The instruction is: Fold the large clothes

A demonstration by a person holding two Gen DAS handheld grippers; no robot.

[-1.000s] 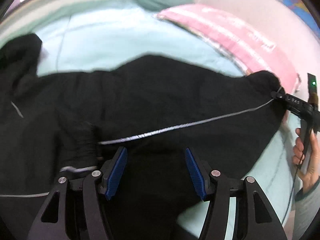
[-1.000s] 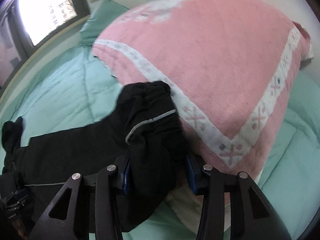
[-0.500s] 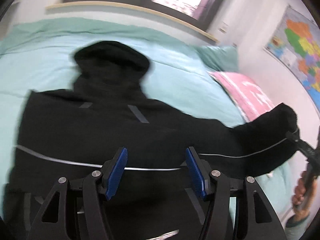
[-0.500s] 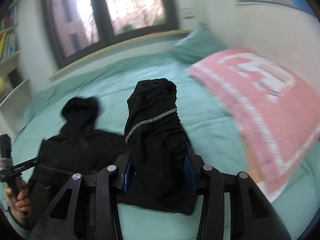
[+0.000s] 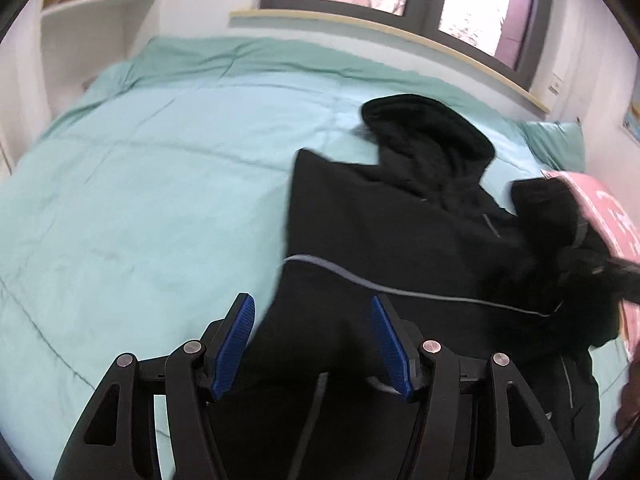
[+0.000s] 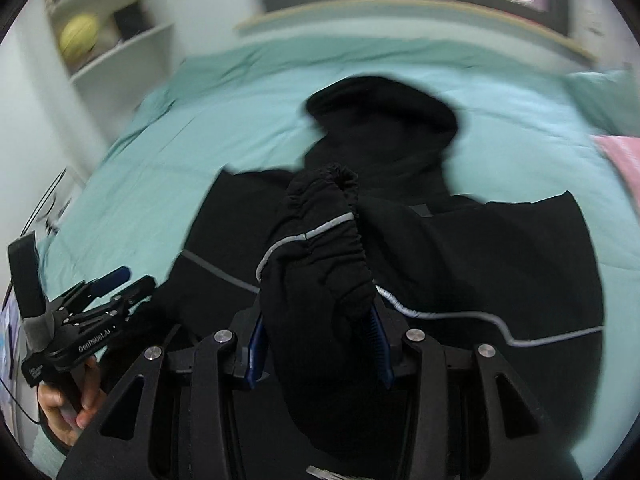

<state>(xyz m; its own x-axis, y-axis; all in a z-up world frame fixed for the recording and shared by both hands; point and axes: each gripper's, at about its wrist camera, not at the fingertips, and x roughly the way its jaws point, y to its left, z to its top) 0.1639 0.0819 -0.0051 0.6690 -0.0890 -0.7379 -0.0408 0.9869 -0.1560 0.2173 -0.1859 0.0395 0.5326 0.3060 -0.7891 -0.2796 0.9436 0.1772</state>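
A black hooded jacket (image 5: 384, 232) with thin grey reflective stripes lies on the teal bed, hood (image 5: 428, 128) toward the window. It also shows in the right wrist view (image 6: 480, 256). My right gripper (image 6: 316, 344) is shut on the jacket's sleeve cuff (image 6: 320, 240) and holds it up above the jacket's body. In the left wrist view the right gripper (image 5: 592, 268) carries that sleeve at the right edge. My left gripper (image 5: 312, 344) is open and empty over the jacket's lower left edge; it also shows in the right wrist view (image 6: 116, 284).
The teal quilt (image 5: 140, 208) covers the bed left of the jacket. A pink blanket (image 5: 608, 208) lies at the right edge, a teal pillow (image 5: 556, 140) behind it. White shelves (image 6: 116, 40) stand at the far left, a window behind the bed.
My right gripper has swung the held sleeve from beside the pink blanket leftward over the jacket's body. My left gripper has lifted and shifted left, staying open.
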